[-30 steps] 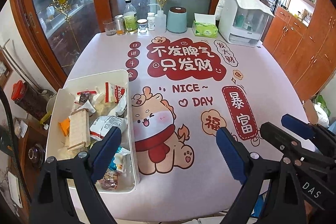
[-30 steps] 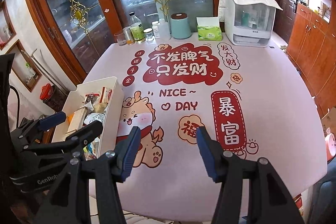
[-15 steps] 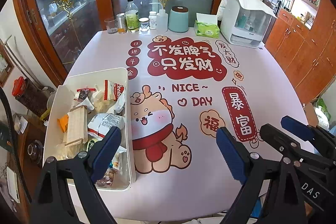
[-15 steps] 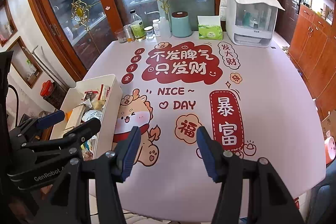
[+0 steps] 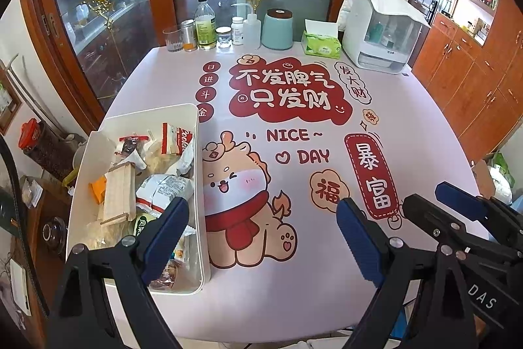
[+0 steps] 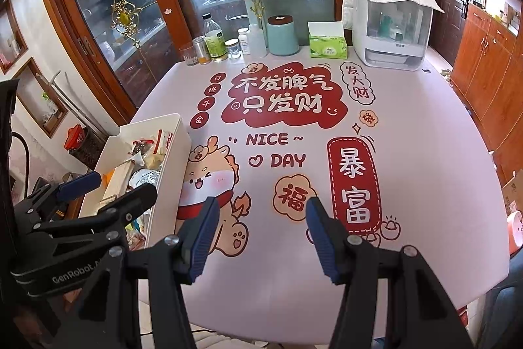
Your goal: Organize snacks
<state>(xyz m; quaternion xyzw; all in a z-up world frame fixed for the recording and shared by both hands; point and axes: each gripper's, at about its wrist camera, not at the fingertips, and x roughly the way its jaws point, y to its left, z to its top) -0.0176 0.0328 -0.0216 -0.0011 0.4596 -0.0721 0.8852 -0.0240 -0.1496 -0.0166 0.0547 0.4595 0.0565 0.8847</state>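
Note:
A white bin point(image 5: 147, 115) stands at the table's left edge, filled with several snack packets: a pale wafer pack point(image 5: 119, 195), a white-and-silver bag point(image 5: 163, 188) and a red-and-white packet point(image 5: 178, 139). My left gripper point(image 5: 261, 234) hovers open above the near part of the table. Its left finger hangs over the bin's near end, and nothing is between its fingers. Further right, my right gripper point(image 6: 263, 237) is also open and empty, over the printed cartoon cloth. The right wrist view shows the bin point(image 6: 170, 159) to its left, partly hidden by the left gripper's body.
Along the table's far edge stand a glass, several bottles and jars, a teal canister point(image 5: 277, 29), a green tissue box point(image 5: 322, 43) and a white appliance point(image 5: 380, 35). Glass doors rise behind the table. Wooden cabinets point(image 5: 474, 80) line the right side.

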